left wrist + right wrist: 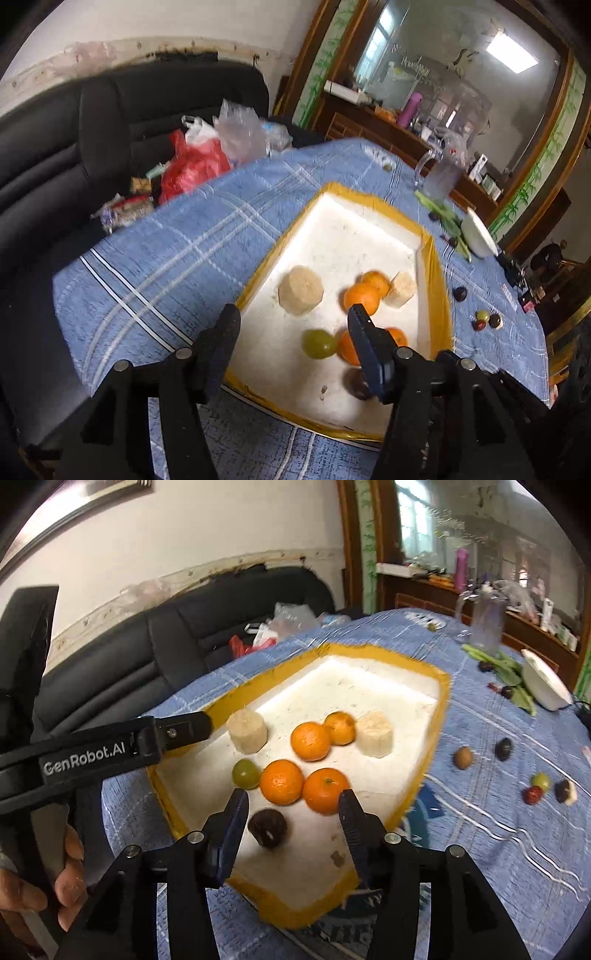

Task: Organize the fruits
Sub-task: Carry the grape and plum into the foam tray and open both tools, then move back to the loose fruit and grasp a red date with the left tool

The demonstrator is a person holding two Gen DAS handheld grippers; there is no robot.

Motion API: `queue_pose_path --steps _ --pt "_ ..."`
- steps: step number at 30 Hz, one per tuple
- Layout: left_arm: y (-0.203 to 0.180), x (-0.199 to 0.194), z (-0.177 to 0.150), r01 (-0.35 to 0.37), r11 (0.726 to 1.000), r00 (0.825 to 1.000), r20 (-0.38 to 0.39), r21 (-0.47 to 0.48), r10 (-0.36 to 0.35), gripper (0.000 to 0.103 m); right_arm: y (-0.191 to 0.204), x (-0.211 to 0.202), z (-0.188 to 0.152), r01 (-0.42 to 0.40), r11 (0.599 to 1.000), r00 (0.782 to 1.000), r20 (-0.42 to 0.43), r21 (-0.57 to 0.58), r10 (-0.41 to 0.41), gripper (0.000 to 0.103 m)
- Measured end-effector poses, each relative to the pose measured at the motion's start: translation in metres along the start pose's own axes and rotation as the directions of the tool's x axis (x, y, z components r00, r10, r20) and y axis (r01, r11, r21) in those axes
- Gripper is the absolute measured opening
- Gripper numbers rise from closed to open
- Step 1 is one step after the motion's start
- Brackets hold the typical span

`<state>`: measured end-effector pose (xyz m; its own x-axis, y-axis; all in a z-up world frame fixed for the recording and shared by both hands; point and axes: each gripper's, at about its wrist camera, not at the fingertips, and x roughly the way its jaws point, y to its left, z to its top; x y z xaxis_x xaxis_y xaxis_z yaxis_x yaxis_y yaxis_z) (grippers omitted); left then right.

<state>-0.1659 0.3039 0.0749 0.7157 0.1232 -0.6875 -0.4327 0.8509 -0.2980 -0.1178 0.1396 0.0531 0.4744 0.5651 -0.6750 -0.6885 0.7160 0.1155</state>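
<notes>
A: What is seen around the tray point(441, 686)?

B: A blue checked cloth point(192, 236) is spread under it. Loose fruit point(463, 757) is scattered on the cloth to the right, well apart from the tray, near a white bowl point(545, 685), green leaves point(511, 675) and a clear jug point(487, 622). Plastic bags point(207, 155) are piled on a black sofa point(74, 140) behind.

A: And inside the tray?

B: Four oranges point(310, 740), a green fruit point(245, 773), a dark fruit point(267, 828) and two pale chunks point(246, 730) are held there.

A: The claws?

B: The right gripper point(291, 803) is spread open over the tray, the dark fruit lying untouched beyond its tips. The left gripper point(291, 317) is also parted and empty; an orange is partly hidden by its right finger.

A: Any writing?

B: "GenRobot.AI" is read on the left gripper's side.
</notes>
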Motion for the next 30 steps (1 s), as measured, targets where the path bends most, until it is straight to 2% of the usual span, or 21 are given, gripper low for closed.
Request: queue_pose_path --steps 1,2,3,6,8,10,11,16,20,26,30 --pt "-0.005 -0.007 0.002 -0.011 1.0 0.999 0.037 0.015 0.01 0.072 -0.001 -0.004 0.0 0.003 1.0 1.0 0.011 0.009 -0.004 0.071" --pt "-0.008 -0.011 0.002 -0.03 0.999 0.998 0.062 0.029 0.028 0.078 -0.004 -0.009 0.0 0.01 1.0 1.0 0.029 0.026 -0.011 0.077" --pt "-0.013 -0.016 0.003 -0.07 0.996 0.993 0.095 0.047 0.065 0.078 -0.005 -0.011 0.002 0.021 0.999 0.999 0.037 0.038 -0.023 0.081" --pt "-0.02 -0.031 0.003 -0.135 0.988 0.98 0.157 0.068 0.123 0.078 -0.009 -0.011 0.011 0.064 0.997 0.997 0.039 0.05 -0.066 0.081" --pt "-0.03 -0.043 0.003 -0.228 0.967 0.952 0.234 0.11 0.198 0.078 -0.015 -0.017 0.017 0.059 0.994 0.996 0.062 0.089 -0.064 0.081" --pt "-0.036 -0.048 0.003 -0.286 0.949 0.93 0.276 0.133 0.241 0.079 -0.017 -0.021 0.023 0.037 0.992 0.995 0.083 0.122 -0.048 0.081" --pt "-0.037 -0.049 0.002 -0.29 0.947 0.928 0.281 0.136 0.244 0.08 -0.016 -0.022 0.026 0.04 0.992 0.995 0.089 0.124 -0.051 0.081" --pt "-0.042 -0.045 -0.001 -0.283 0.945 0.938 0.252 0.161 0.238 0.08 -0.011 -0.023 0.019 0.057 0.993 0.994 0.084 0.102 -0.066 0.081" --pt "-0.055 -0.043 -0.004 -0.276 0.941 0.944 0.237 0.194 0.228 0.08 -0.028 -0.029 0.012 0.081 0.989 0.993 0.074 0.12 -0.091 0.081" --pt "-0.085 -0.035 -0.012 -0.234 0.931 0.962 0.204 0.282 0.18 0.08 -0.083 -0.05 0.0 0.185 0.968 0.978 0.063 0.169 -0.197 0.081" --pt "-0.103 -0.028 -0.018 -0.188 0.926 0.976 0.168 0.328 0.138 0.08 -0.133 -0.067 -0.017 0.261 0.938 0.961 0.032 0.228 -0.275 0.08"
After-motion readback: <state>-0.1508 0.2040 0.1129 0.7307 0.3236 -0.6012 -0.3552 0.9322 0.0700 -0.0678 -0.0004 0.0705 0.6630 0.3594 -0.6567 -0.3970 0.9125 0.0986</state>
